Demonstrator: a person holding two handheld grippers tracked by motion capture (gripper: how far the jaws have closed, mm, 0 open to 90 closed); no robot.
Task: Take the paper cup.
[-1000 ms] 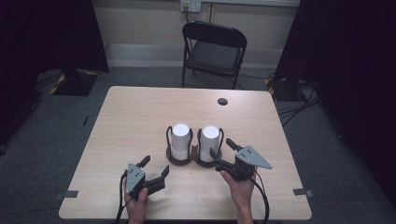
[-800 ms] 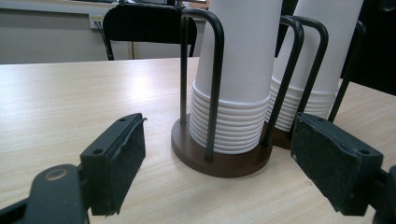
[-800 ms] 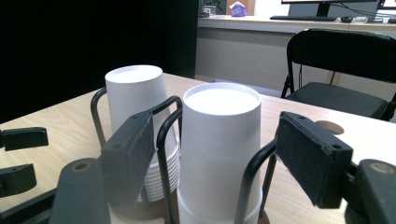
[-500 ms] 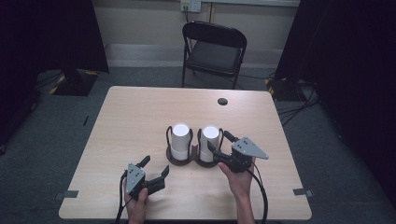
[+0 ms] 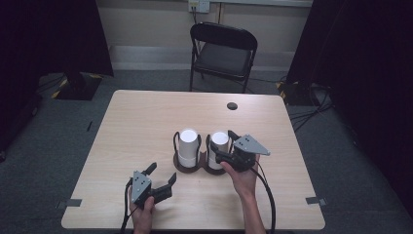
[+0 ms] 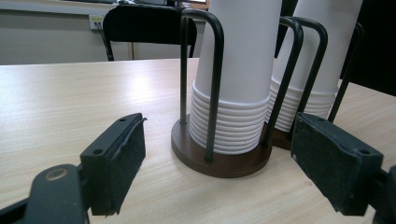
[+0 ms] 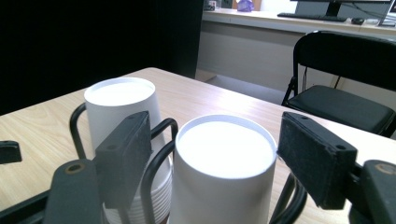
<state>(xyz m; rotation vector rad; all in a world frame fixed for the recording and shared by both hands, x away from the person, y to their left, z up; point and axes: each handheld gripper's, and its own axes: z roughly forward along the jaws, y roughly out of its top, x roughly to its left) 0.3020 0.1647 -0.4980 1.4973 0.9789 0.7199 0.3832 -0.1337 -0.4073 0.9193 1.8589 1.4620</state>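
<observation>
From above, our right gripper sat at the right-hand upright stack of white paper cups. Its own view showed spread fingers flanking that stack's top. Our left gripper, also released, faced the holder's base

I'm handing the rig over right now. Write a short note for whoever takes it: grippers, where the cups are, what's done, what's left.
Right gripper: open, jaws either side of the top of the right stack of white paper cups, not closed on it.
Left gripper: open, holding nothing, low over the light wooden table, in front of the holder.
Both stacks, including the left stack of white paper cups, sit upside down in the dark two-bay wire cup holder mid-table.
Done: right gripper lined up on the top cup.
Left: probably close on it and lift it off.
</observation>
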